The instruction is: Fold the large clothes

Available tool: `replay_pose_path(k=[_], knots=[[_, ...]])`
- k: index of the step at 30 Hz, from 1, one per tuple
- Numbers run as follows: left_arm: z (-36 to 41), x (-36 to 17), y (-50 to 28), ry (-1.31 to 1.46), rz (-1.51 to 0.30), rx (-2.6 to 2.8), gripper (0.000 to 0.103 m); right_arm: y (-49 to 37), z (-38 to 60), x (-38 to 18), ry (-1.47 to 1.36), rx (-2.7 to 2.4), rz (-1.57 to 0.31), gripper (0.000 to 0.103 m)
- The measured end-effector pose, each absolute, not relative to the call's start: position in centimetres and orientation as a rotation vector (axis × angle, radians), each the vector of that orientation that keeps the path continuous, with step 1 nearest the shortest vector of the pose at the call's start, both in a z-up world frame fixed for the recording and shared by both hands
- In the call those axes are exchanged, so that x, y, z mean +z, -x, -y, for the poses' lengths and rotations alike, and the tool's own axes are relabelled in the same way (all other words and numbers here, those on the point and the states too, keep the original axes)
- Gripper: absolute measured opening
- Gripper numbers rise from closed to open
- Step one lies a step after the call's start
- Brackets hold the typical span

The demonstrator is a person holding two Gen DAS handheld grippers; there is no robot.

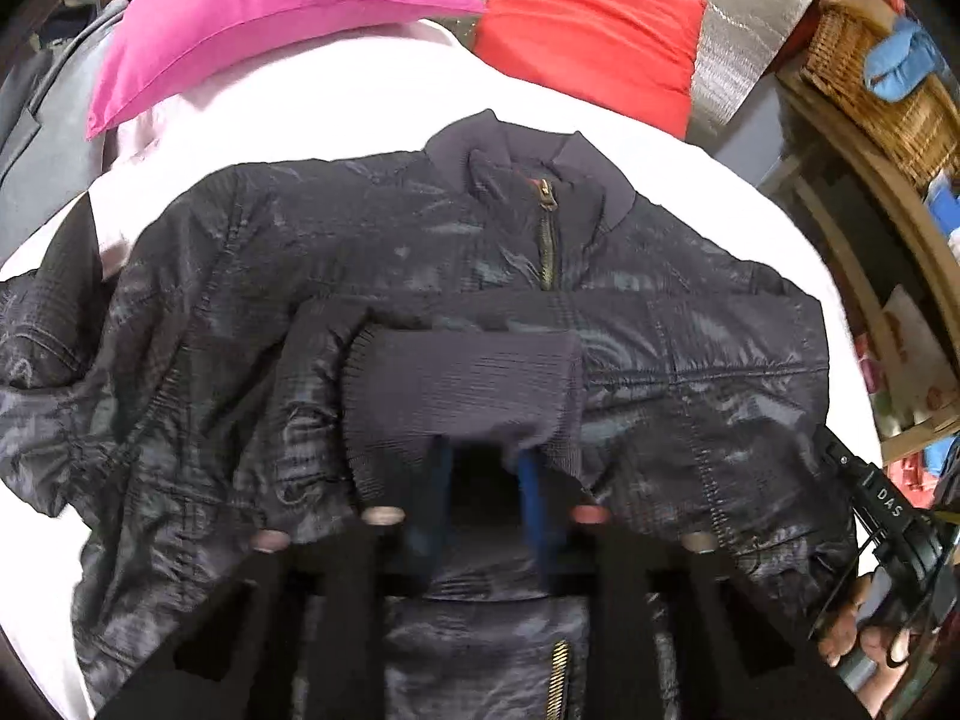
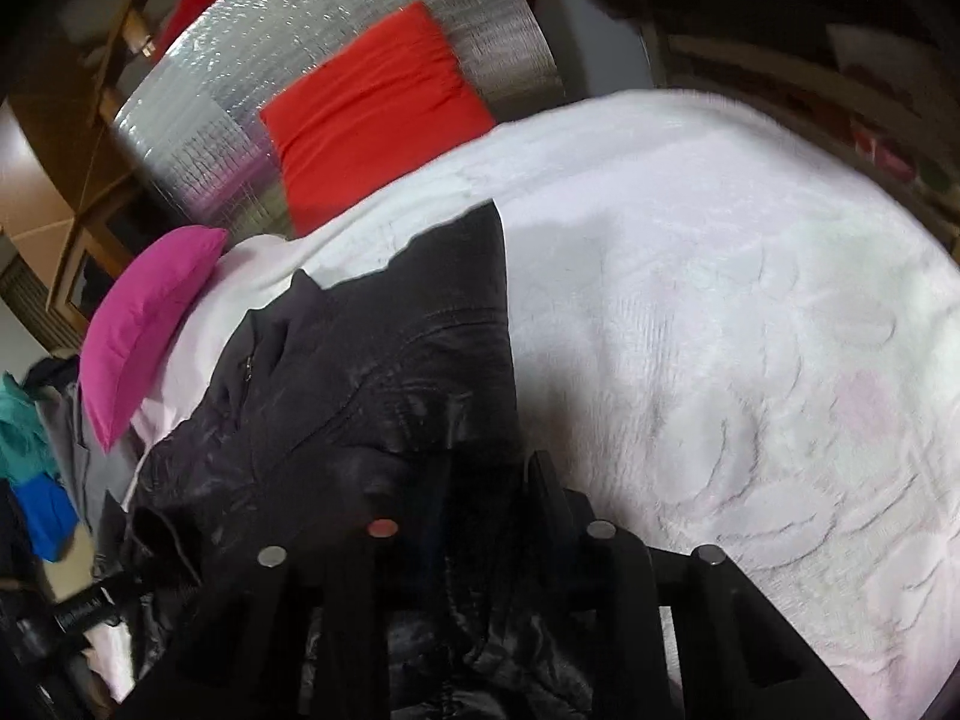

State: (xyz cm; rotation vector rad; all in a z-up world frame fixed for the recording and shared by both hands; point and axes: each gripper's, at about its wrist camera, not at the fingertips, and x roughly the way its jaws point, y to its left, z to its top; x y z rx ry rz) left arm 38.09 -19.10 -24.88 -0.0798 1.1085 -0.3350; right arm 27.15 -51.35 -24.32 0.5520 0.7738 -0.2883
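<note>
Left wrist view: the black jacket [image 1: 456, 276] lies zipped on the bed [image 1: 336, 96], one sleeve across its chest. The left hand-held gripper [image 1: 483, 480] pinches its ribbed cuff [image 1: 462, 384]; the right hand-held gripper [image 2: 480, 480] is closed on jacket fabric near the bed's near edge. The body is still unfolded.

jacket [image 1: 336, 276] | black, shiny, quilted | zipped, front up | one sleeve folded across chest

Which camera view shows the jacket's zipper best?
The left wrist view: the jacket lies facing the camera, its zipper running down from the collar. The right wrist view shows the zipper only small and sideways.
</note>
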Motion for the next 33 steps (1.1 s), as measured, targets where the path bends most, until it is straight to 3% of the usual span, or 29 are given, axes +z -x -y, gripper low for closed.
replay_pose_path(k=[5,10,13,15,16,17,19,25,33], knots=[[14.7,-21.3,-38.2,0.067,-1.026,-0.319,0.016,-25.6,51.5,-22.1,-0.537,-0.312,-0.681,0.013],[7.3,-19.7,-38.6,0.051,-1.022,-0.201,0.018,-25.6,52.5,-23.4,-0.586,-0.350,-0.749,0.014],[2.4,-19.8,-38.3,0.081,-1.051,-0.172,0.033,-25.1,52.8,-22.9,-0.651,-0.344,-0.736,0.016],[-1.2,-19.7,-37.9,0.125,-1.046,-0.143,0.058,-24.9,52.7,-22.3,-0.660,-0.332,-0.719,0.022],[-3.3,-19.6,-37.5,0.157,-1.031,-0.121,0.061,-24.6,52.4,-21.8,-0.662,-0.320,-0.697,0.034],[-5.4,-19.6,-37.2,0.192,-1.017,-0.102,0.063,-24.6,51.9,-21.6,-0.661,-0.311,-0.679,0.061],[-9.7,-20.1,-36.9,0.274,-1.009,-0.058,0.066,-24.4,51.2,-21.0,-0.653,-0.300,-0.647,0.085],[-21.7,-23.5,-36.8,0.569,-0.994,0.167,0.068,-24.0,47.3,-19.4,-0.581,-0.156,-0.570,0.085],[-26.5,-28.6,-40.2,0.774,-0.995,0.253,0.068,-25.6,43.5,-20.5,-0.486,-0.094,-0.606,0.085]])
